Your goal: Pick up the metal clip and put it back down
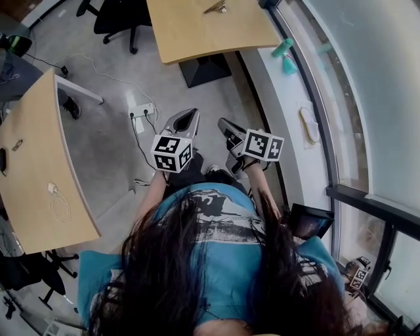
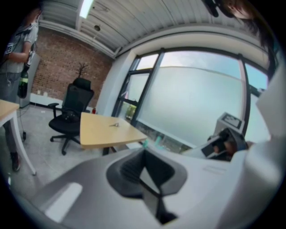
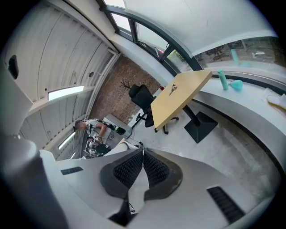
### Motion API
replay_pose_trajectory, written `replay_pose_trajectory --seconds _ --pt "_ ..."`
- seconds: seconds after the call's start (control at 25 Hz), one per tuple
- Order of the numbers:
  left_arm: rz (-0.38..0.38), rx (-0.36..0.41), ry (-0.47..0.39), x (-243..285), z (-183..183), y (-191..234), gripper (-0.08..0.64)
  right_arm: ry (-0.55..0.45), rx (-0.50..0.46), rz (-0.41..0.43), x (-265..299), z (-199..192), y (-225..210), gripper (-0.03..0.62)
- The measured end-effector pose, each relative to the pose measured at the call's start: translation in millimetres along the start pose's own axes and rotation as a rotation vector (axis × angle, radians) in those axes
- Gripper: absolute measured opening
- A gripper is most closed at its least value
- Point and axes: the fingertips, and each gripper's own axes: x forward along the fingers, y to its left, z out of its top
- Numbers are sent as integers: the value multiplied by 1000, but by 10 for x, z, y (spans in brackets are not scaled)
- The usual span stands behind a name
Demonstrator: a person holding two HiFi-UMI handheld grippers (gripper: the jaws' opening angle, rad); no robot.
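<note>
Grey concrete floor (image 1: 111,138) met a curved glazed wall (image 1: 374,98). The metal clip (image 1: 216,8) lay on the smooth tan tabletop (image 1: 197,33), top centre. Left gripper (image 1: 191,113) and right gripper (image 1: 222,122) jaws were pressed together, empty.

The clip (image 1: 216,8) lies on the table (image 1: 197,36) ahead of you, a chair (image 1: 115,16) left of it. A second table (image 1: 36,177) stands at your left.
</note>
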Motion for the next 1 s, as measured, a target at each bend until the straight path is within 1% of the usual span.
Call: replay_pose_trajectory --seconds 0.16,0.28,0.52,0.76,0.92,1.0 --pt "20 6 14 -110 -183 -390 3 16 -11 17 -340 -161 -106 21" --pt "38 6 19 -234 -291 -565 3 27 -17 31 -498 -276 -113 20" --pt "66 7 21 -378 -441 -676 3 48 -34 43 -599 -446 -146 20" --pt "84 3 13 -434 -444 -666 3 52 -48 50 -597 -442 -126 20" --pt "92 12 4 -504 -463 -781 3 53 -64 57 -733 -506 -120 20" --pt "93 13 -2 -501 -436 -770 3 55 -71 56 -727 -495 -115 20"
